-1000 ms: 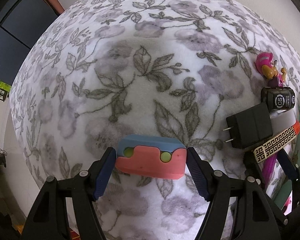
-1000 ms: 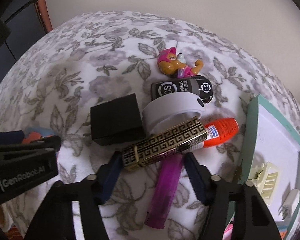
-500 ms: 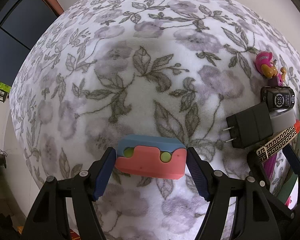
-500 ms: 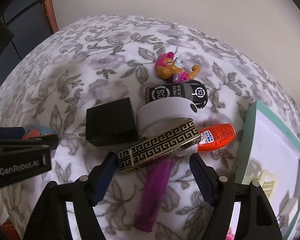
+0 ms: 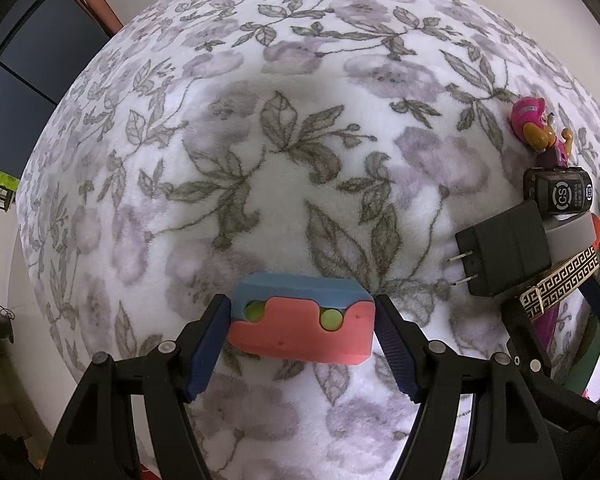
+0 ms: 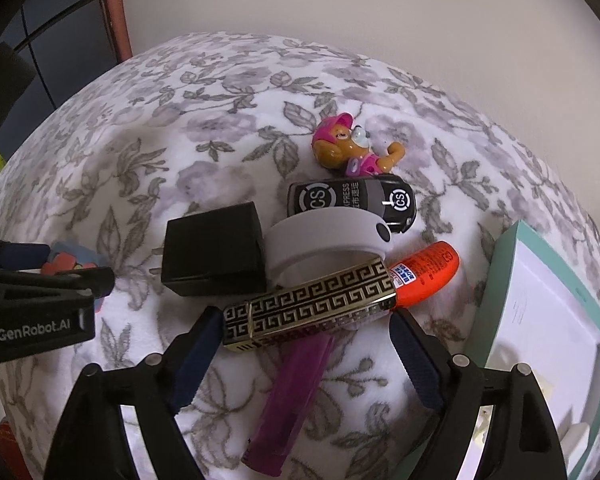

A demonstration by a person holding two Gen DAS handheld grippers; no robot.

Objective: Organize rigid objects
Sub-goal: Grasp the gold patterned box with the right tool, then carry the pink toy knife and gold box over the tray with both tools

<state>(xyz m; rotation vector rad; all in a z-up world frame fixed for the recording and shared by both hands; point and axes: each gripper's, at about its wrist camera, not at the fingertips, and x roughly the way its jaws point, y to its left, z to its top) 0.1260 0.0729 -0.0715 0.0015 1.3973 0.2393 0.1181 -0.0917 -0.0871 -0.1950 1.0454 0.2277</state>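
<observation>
My left gripper (image 5: pixel 300 308) is shut on a pink and blue block (image 5: pixel 300 338), pads against its two ends, just above the floral blanket (image 5: pixel 284 184). My right gripper (image 6: pixel 304 316) points down over a pile, and its jaws are opening. A gold and black patterned case (image 6: pixel 312 300) lies between the fingers, and neither pad presses on it. The case rests across a purple lighter (image 6: pixel 292 396) and against an orange tube (image 6: pixel 428 272).
Behind the case lie a black charger (image 6: pixel 214 256), a grey band (image 6: pixel 320 236), a black toy car (image 6: pixel 352 200) and a pink pup figure (image 6: pixel 348 148). A teal box (image 6: pixel 496 276) holding small items stands at the right. The left gripper's body (image 6: pixel 40 312) is close on the left.
The right gripper's jaws have spread wider around the patterned case, and its view has tilted up a little. The left gripper and its block have not moved.
</observation>
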